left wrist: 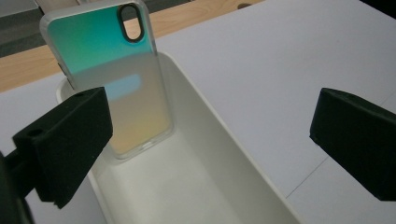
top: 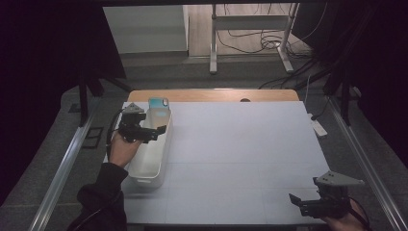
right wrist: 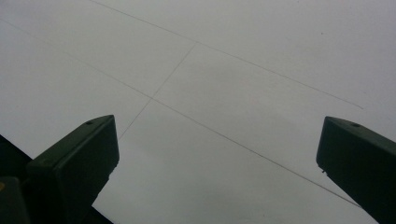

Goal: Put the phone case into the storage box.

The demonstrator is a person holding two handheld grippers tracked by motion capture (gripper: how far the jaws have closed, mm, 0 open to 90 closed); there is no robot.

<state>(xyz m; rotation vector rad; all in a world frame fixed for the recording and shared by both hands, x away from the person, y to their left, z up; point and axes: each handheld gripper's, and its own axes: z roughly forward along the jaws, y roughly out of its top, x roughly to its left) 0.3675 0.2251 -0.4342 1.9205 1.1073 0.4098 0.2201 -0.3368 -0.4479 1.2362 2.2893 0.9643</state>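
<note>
Step in hand looks like placing done: iridescent teal-to-peach phone case [left wrist: 109, 79] stands upright, leaning on the far end wall inside the long white plastic bin [left wrist: 224, 140], at the left of the white-covered table [top: 240, 154]. Left hand-held gripper [top: 150, 132] hovers over the bin, jaws spread wide, nothing between the pads, case apart from them. Right hand-held gripper [top: 300, 202] rests released near the table's near right corner, empty. Next move: probably lift left clear without knocking the case.
</note>
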